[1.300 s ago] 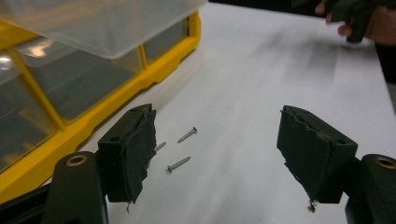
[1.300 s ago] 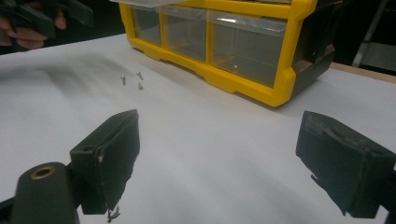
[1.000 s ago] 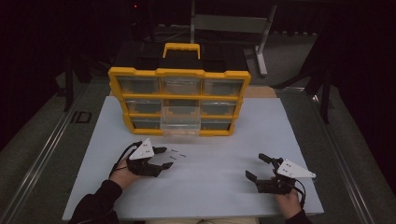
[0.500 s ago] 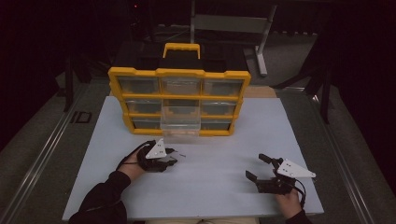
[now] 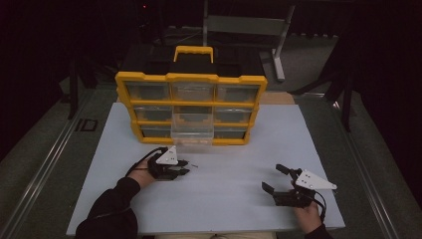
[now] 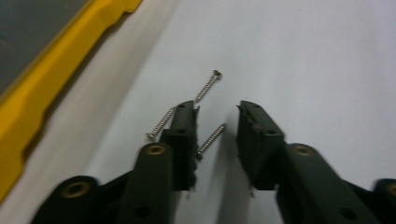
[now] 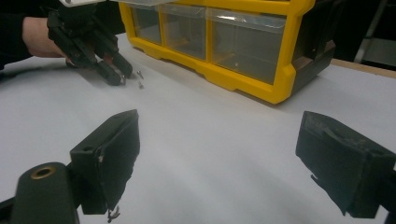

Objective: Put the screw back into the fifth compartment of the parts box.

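Note:
Three small silver screws lie on the white table in front of the organizer. In the left gripper view, one screw lies between the jaws against the left pad, a second screw lies just outside that jaw, and a third screw lies ahead of the tips. My left gripper is low over them; its jaws have just been closing, and a gap still shows between them. My right gripper rests near the table's front right, wide open and holding nothing.
A yellow drawer organizer with a black back and yellow handle stands at the far middle of the table. Its clear bottom-middle drawer is pulled out toward me. From the right gripper view the left gripper shows beside the screws.
The left hand has moved right and down toward the screws, and its jaws have narrowed. The right gripper has stayed where it was.

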A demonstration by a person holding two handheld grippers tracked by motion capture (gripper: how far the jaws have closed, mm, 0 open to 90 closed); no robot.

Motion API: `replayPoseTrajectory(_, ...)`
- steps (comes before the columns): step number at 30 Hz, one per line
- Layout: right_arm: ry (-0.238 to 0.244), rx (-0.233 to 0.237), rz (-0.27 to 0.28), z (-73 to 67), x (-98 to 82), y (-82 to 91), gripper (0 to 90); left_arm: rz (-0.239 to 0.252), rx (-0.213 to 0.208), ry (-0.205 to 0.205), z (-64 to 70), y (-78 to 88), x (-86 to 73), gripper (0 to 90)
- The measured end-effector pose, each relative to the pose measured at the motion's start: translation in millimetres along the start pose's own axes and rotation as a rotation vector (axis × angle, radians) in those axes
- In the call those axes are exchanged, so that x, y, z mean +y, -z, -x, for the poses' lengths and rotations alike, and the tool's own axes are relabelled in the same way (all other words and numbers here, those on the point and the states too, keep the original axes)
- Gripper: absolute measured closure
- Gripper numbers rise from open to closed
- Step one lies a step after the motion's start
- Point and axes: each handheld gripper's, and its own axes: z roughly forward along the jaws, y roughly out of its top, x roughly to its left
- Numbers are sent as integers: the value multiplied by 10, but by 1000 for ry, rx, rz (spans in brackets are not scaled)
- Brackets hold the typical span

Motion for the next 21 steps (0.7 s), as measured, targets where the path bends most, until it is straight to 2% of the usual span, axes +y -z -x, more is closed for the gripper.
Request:
replayPoseTrajectory(4,-1,1,1,-1,2,2,136,-3,-40,-5,1,-3,3,806)
replayPoseTrajectory(7,0,1,3,0,3,3,136,-6,-47,-5,14,-4,9,873)
replayPoseTrajectory(16,0,-4,7,-2,11,18,136,-14,-29,32,62,63,9,884)
replayPoseTrajectory(21,0,-6,7,-3,12,18,136,6,-21,86,99,202,-13,884)
